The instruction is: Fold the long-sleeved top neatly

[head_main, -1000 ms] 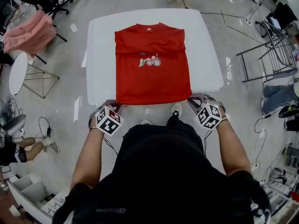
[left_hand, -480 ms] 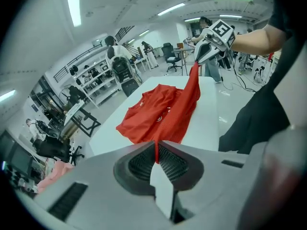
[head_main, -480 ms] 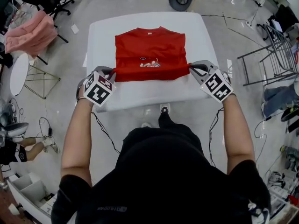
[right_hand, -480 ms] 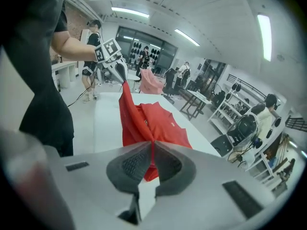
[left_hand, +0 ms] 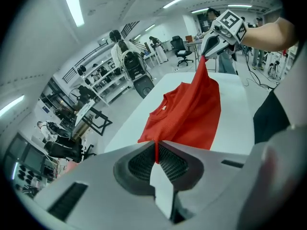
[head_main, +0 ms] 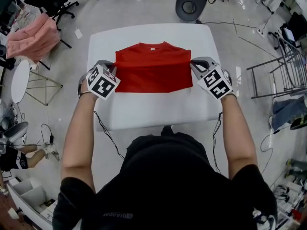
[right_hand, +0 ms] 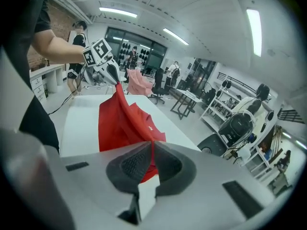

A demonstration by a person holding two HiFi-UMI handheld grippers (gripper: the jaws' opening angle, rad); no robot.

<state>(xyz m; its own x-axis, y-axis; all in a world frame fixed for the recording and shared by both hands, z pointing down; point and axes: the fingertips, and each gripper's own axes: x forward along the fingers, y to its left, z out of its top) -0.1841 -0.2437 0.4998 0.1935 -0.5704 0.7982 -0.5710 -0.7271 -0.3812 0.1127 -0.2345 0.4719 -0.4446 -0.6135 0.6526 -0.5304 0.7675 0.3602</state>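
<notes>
Red long-sleeved top is pinched at 9 o'clock by the left gripper and at 3 o'clock by the right gripper, over the white table.

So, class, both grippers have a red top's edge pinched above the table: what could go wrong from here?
1. The left gripper and right gripper each pinch only a thin edge of the red top; either could slip, dropping the fold early.
2. Set down unevenly, the lifted edge would lie skewed to the collar end on the white table.
</notes>
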